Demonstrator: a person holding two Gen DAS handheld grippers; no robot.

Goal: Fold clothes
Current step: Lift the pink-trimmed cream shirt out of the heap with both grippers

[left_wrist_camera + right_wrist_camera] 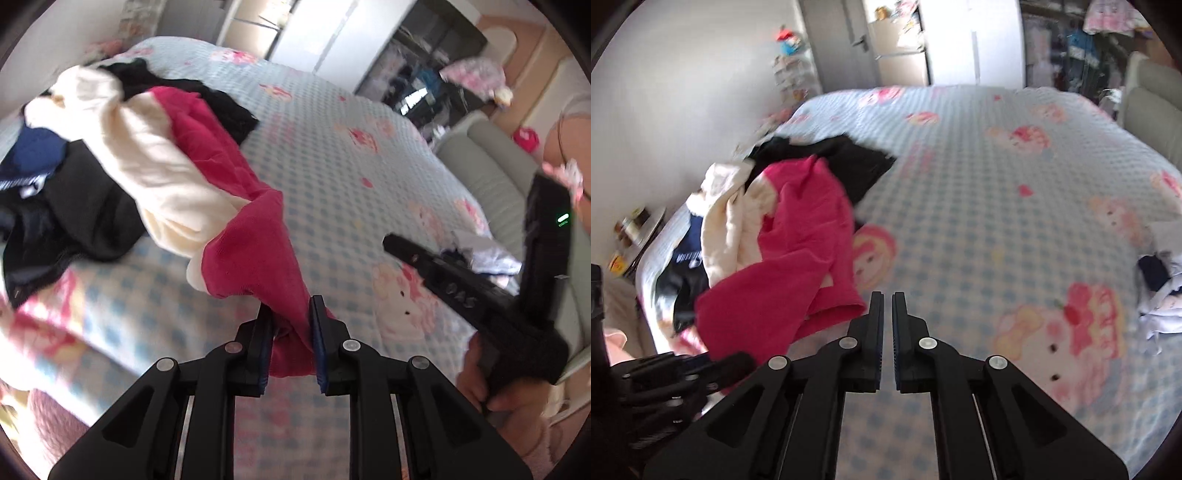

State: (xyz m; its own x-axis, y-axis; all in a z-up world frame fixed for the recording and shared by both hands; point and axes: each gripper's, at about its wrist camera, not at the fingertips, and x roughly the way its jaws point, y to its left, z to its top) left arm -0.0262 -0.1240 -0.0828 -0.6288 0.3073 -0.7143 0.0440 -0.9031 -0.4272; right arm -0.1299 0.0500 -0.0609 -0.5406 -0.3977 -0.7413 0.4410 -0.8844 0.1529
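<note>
Beside the pink garment [236,206], a clothes pile [74,192] crowds the bed [351,166].

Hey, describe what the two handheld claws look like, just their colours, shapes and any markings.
Both are matte black plastic. The left claw and right claw each have two flat fingers with blue ribbed pads, on angular linkage arms with round silver pivot pins. Seen from the left wrist view, the right one's body carries a small green light and raised lettering, too blurred to read.

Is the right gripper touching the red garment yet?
Apart. The right wrist view shows the right gripper shut and empty, with checked bedspread visible between its fingers and the red garment's hem.
</note>
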